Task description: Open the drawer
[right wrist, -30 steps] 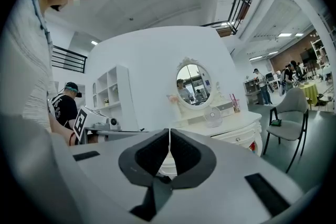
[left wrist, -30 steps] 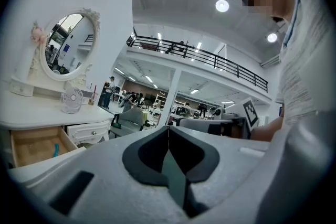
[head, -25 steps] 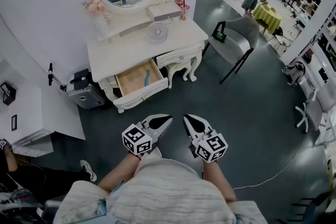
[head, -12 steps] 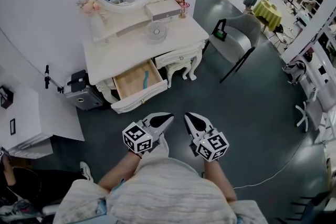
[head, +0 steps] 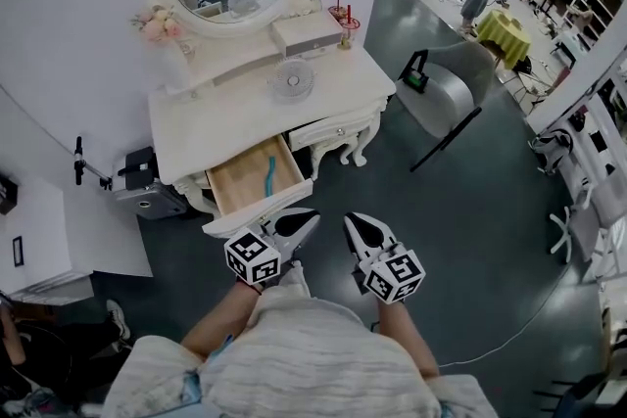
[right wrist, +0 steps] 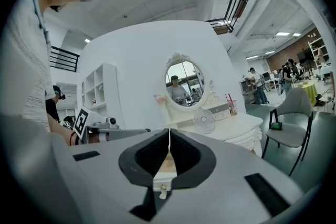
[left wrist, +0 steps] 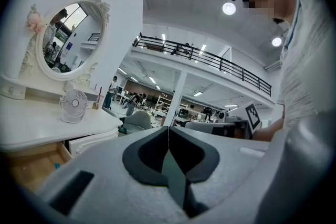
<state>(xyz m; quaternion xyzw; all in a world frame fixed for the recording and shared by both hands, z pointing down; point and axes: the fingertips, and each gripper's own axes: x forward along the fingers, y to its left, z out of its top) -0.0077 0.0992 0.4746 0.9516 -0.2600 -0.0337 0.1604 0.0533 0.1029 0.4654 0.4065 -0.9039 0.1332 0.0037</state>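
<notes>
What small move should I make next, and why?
Probably just hold both grippers back: the drawer already stands pulled out, its wooden inside showing, and the left gripper and right gripper are both shut on nothing.

Bright, even indoor light falls from round ceiling lamps (left wrist: 228, 8) at the upper right of the left gripper view. It leaves only a soft shadow under the bench (head: 225, 122) in the head view's upper middle. Both gripper views are fisheye circles with black corners and lines bowing toward the rim, and the left tongs (left wrist: 168, 131), close to the lens, look slightly soft.
</notes>
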